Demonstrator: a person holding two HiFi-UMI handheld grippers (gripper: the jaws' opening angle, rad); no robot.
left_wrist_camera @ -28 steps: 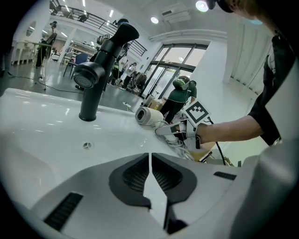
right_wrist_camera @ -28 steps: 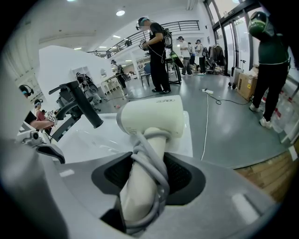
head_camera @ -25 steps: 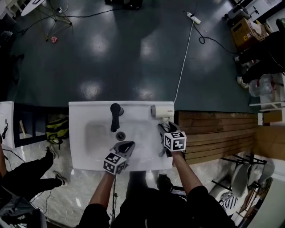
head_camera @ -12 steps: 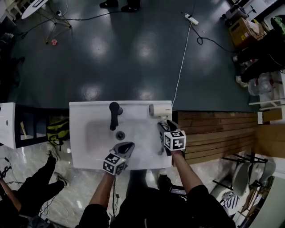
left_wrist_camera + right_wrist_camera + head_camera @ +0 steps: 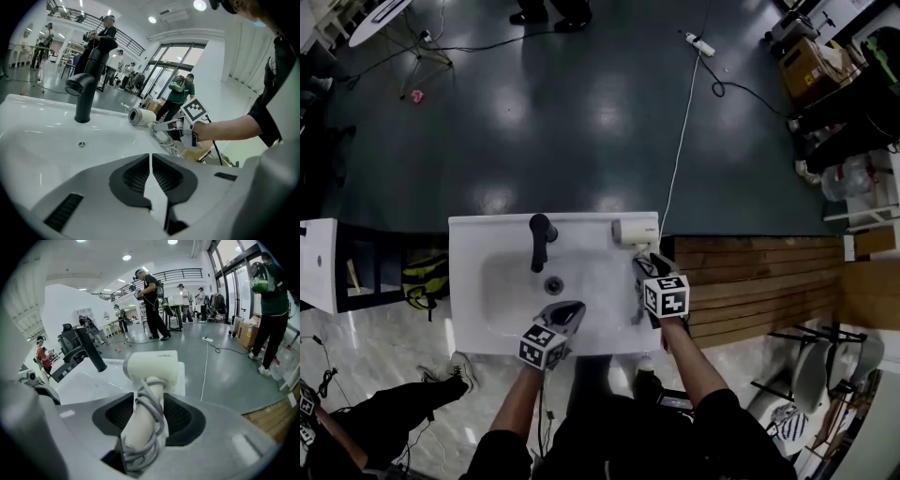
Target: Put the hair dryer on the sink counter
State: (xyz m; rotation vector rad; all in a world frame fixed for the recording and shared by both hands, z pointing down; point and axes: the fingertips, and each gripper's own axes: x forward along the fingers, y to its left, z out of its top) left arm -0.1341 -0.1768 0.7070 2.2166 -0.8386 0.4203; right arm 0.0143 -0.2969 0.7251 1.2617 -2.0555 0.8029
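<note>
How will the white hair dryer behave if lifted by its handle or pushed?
The hair dryer looks rigid and probably top-heavy: its barrel is bulkier than the handle. That round barrel may roll if nudged. The cord wound round the handle likely gives uneven grip.

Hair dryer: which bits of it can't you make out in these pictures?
- Handle of the hair dryer: head view, covered by the right gripper, whose jaws have just been closing with the handle between them.
- Handle's lower end and the cord's end: right gripper view, behind the gripper's body.
- Print on its barrel: right gripper view, too small to read.
</note>
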